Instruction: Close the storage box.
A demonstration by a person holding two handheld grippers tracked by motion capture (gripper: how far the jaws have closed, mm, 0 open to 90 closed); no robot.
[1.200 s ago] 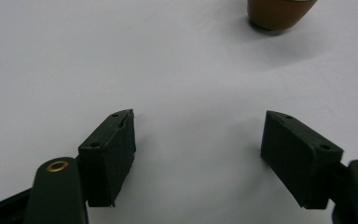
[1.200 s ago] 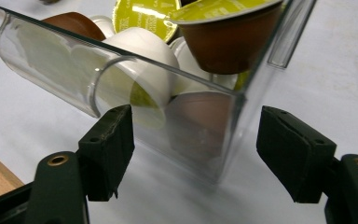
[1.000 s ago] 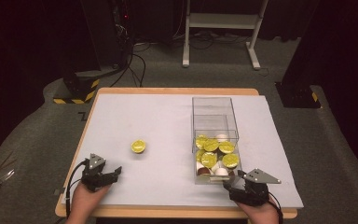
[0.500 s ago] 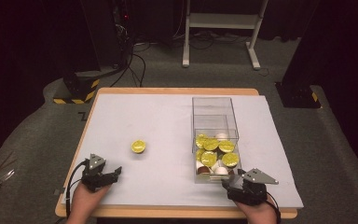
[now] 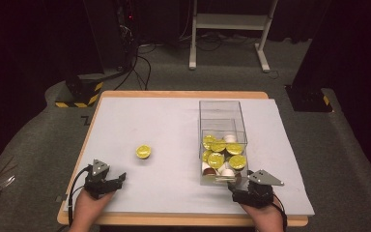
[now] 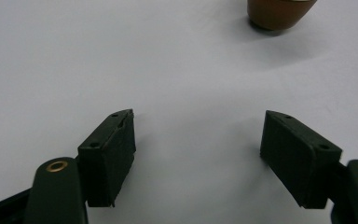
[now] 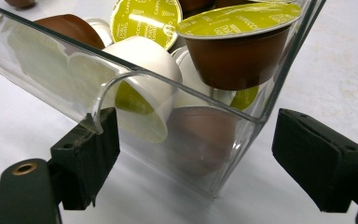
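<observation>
Work in hand: coffee capsules are being gathered into a clear plastic box (image 5: 222, 125); one loose capsule (image 5: 143, 152) is lying out on the white tabletop (image 5: 164, 116), left of the centre.

Box: it is standing right of the centre, its long axis running from the near edge toward the far edge; green-lidded and white capsules are filling its near half.

Right gripper (image 5: 245, 189): it is resting at the near edge, just in front of the box's near end. In the right gripper view its jaws have just been opening and are standing spread, with the box's near corner (image 7: 242, 116) between them; the left pad (image 7: 91, 154) is sitting close against the curved lip, though contact cannot be told, and the right pad (image 7: 317, 156) is standing clear of the wall.

Left gripper (image 5: 107, 180): it is sitting near the near-left corner, jaws spread and pinching nothing.

Key relation: the loose capsule is lying ahead of the left gripper and a little to its right, toward the far edge; in the left gripper view its brown body (image 6: 279, 11) is showing beyond the right jaw. The left hand (image 5: 89, 208) is clearly the nearer one.

Surface: a white sheet is covering a wood-edged table.

Room: dark, with grey carpet, cables and a white stand beyond the far edge.
</observation>
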